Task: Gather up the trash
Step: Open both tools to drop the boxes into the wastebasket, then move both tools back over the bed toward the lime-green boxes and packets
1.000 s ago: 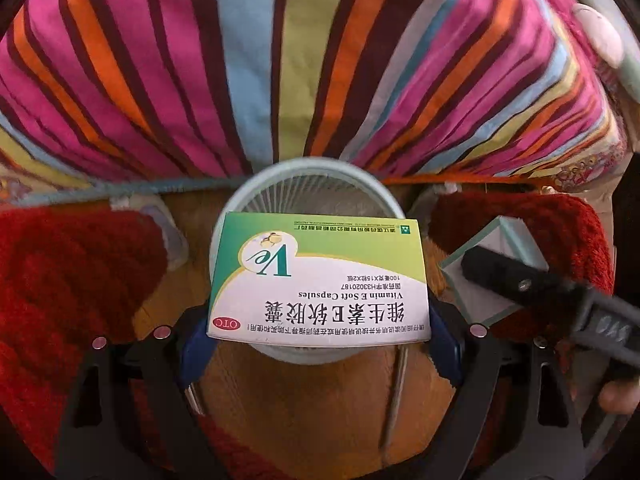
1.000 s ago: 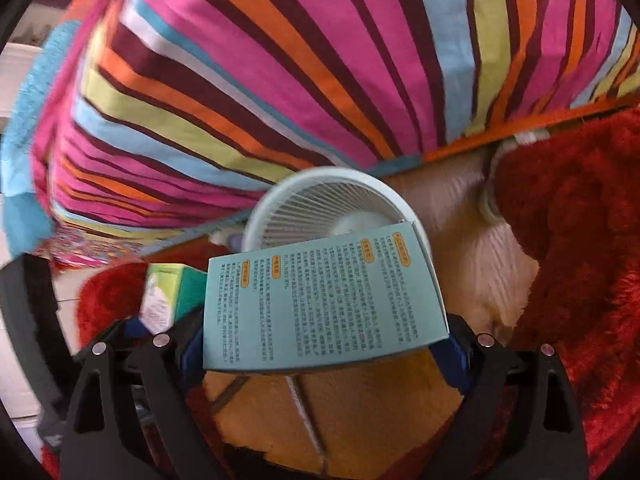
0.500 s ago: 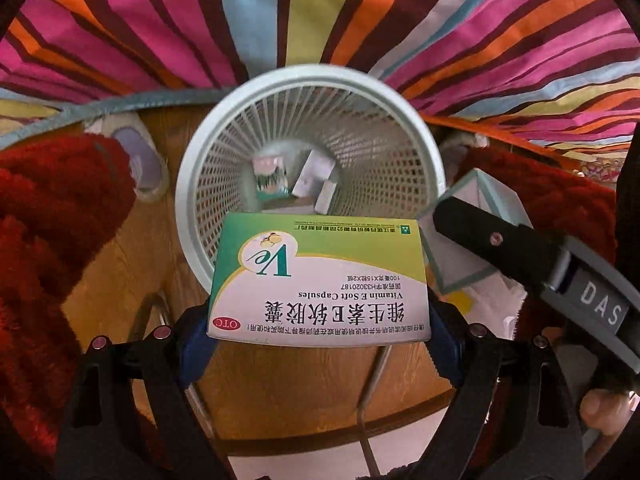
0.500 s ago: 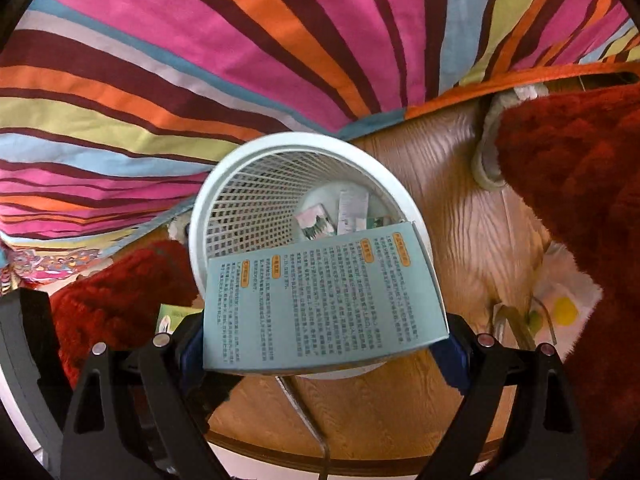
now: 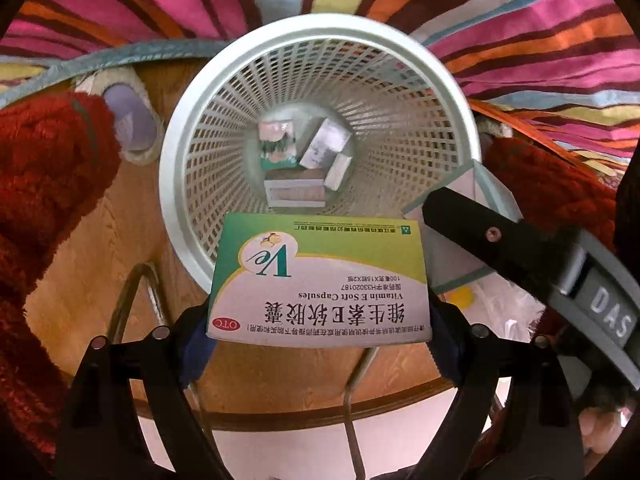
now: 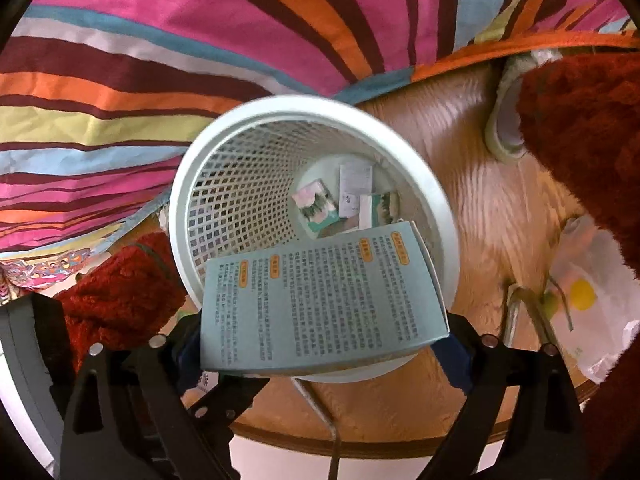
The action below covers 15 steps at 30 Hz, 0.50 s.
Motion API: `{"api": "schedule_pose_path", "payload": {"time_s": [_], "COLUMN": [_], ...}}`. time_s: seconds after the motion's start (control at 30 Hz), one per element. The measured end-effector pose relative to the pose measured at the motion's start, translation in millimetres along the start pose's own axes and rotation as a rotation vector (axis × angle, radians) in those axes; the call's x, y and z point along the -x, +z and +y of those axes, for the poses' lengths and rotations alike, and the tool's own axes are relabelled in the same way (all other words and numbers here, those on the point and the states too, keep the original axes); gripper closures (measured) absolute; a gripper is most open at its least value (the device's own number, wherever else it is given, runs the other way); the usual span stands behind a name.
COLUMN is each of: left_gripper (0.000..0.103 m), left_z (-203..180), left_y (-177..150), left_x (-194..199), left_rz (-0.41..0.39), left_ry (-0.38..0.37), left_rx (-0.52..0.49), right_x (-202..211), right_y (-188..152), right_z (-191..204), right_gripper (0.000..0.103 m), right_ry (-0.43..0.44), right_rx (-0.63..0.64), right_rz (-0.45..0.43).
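**Desk:** What is in the left gripper (image 5: 318, 340)?

**Photographer:** A green-and-white Vitamin E Soft Capsules box (image 5: 320, 280), clamped flat across its width with a blue pad on each short end. Its far edge overlaps the near rim of the white mesh wastebasket (image 5: 180, 168), which stands on a wood floor (image 5: 132, 240) below a striped cloth (image 5: 120, 8). Small cartons (image 5: 304, 160) lie at the basket's bottom.

**Desk:** And the right gripper (image 6: 322, 350)?

**Photographer:** It has a pale blue carton (image 6: 320, 300) covered in fine print, lying crosswise between its fingers. The jaws have just been opening, yet the carton's ends sit against both pads and it has not dropped. The carton's far half hangs over the basket's mouth, with the near rim beneath it.

**Desk:** How do the two grippers stand?

**Photographer:** Side by side, both angled steeply down at the basket.
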<state>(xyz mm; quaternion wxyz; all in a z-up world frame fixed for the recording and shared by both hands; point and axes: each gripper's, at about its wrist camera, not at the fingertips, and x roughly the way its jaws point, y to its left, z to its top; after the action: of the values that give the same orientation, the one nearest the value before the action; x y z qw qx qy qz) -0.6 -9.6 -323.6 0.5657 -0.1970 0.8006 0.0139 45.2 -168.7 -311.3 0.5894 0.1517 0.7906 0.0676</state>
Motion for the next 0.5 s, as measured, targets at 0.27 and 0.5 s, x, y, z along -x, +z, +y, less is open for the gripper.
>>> {"api": "schedule_pose_path", "payload": {"time_s": [0.27,0.5], "left_gripper": [0.008,0.008], "left_z": [3,2], "left_y": [0,-2], "left_x": [-4,8], "left_rz": [0.009,-0.043], "left_ry": [-0.029,-0.046], "left_rx": [0.021,0.028], "right_x": [-5,3], "right_y": [-2,-4], "right_z": [-5,-8], "right_gripper": [0.008,0.008], "right_ry": [-0.002,-0.014], "right_rx": [-0.017,-0.004], "right_rz": [-0.012,-0.050]}}
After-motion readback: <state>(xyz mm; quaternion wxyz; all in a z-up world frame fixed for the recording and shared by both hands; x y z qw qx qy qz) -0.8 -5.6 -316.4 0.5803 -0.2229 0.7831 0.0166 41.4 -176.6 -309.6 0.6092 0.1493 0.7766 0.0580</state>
